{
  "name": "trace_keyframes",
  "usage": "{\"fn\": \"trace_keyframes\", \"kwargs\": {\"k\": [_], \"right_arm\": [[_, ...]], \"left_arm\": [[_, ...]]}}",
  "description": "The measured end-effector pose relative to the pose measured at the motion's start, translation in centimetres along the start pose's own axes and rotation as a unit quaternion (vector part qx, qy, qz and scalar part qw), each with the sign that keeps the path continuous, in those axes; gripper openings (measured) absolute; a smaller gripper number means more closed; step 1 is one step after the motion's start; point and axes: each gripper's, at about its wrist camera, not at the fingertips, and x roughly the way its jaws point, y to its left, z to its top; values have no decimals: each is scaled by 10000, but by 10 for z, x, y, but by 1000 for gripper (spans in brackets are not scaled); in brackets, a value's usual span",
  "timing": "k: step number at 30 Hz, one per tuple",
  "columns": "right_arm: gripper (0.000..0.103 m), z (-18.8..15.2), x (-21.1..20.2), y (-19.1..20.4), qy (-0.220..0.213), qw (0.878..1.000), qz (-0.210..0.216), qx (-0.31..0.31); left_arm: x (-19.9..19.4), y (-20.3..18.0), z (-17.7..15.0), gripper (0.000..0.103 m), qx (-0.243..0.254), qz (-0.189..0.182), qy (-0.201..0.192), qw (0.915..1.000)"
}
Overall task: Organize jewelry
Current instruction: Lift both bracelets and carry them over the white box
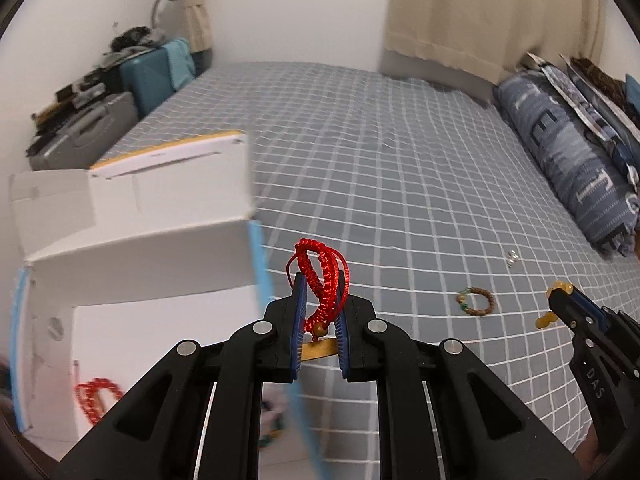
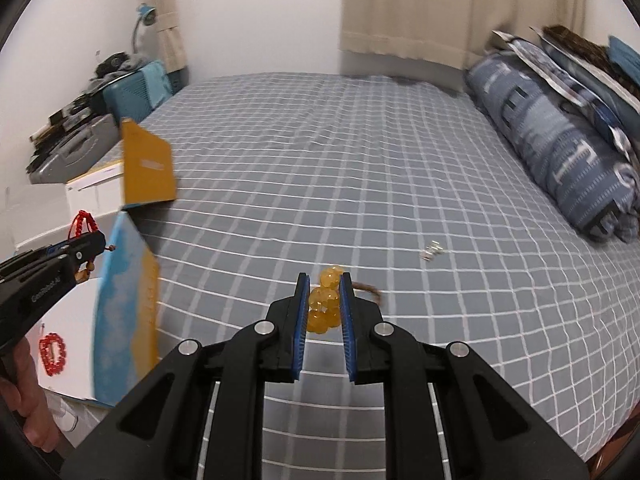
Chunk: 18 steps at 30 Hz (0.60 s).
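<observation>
Clenched on a red braided cord bracelet, left claw; right claw pinching amber bead bracelet—either liable to slip mid-carry toward the open box left of both.

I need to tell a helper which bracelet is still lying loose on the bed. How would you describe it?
On the grey checked bedsheet, look just right of the left gripper. The brown wooden-bead bracelet lies flat there, with a few green beads, unlike the red cord bracelet and amber bead bracelet, which are gripped.
</observation>
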Motion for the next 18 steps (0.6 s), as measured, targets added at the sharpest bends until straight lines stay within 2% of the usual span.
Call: {"fn": "trace_keyframes", "kwargs": {"k": [9,18], "right_arm": [[14,7,-8,92,-41,9979,478,-438],[14,-12,-3,180,133,9925,846,-874]], "left_arm": [[-33,86,-18,13,-353,491,-55,9982],[-40,171,-52,13,-803,883,165,9927]]}}
